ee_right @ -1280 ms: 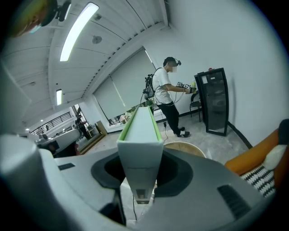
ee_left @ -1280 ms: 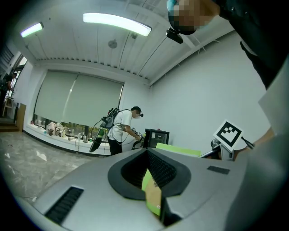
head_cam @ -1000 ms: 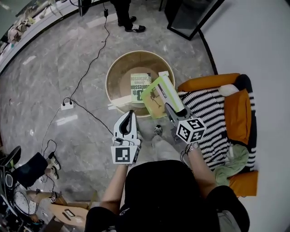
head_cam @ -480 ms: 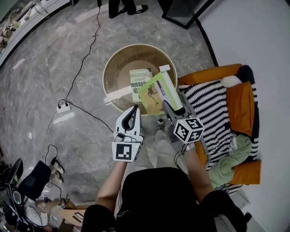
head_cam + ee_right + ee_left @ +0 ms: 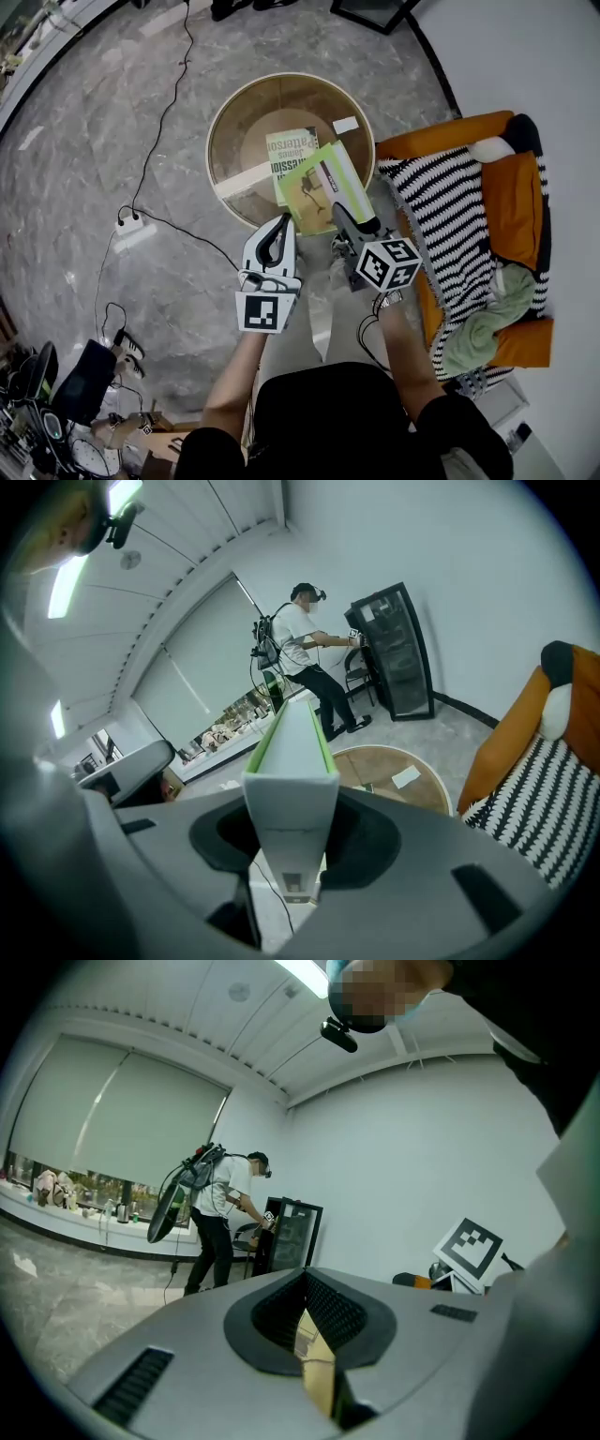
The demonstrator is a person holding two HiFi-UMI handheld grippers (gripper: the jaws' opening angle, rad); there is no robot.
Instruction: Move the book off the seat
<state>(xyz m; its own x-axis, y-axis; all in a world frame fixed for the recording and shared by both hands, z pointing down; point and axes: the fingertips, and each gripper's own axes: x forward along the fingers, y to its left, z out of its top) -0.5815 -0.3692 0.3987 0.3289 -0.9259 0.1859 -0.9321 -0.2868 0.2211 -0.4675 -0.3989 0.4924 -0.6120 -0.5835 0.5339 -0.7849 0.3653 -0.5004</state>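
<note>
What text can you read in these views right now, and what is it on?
"James" and "...atterson": cover of the book lying on the round table, partly under the green book.
Its larger title: half covered, unreadable.
The green book in the right gripper: print too small to read.
Marker cubes: square patterns only, no words.

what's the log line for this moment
right tongs: shut on book | book: above table edge, clear of seat | left tongs: shut, empty
</note>
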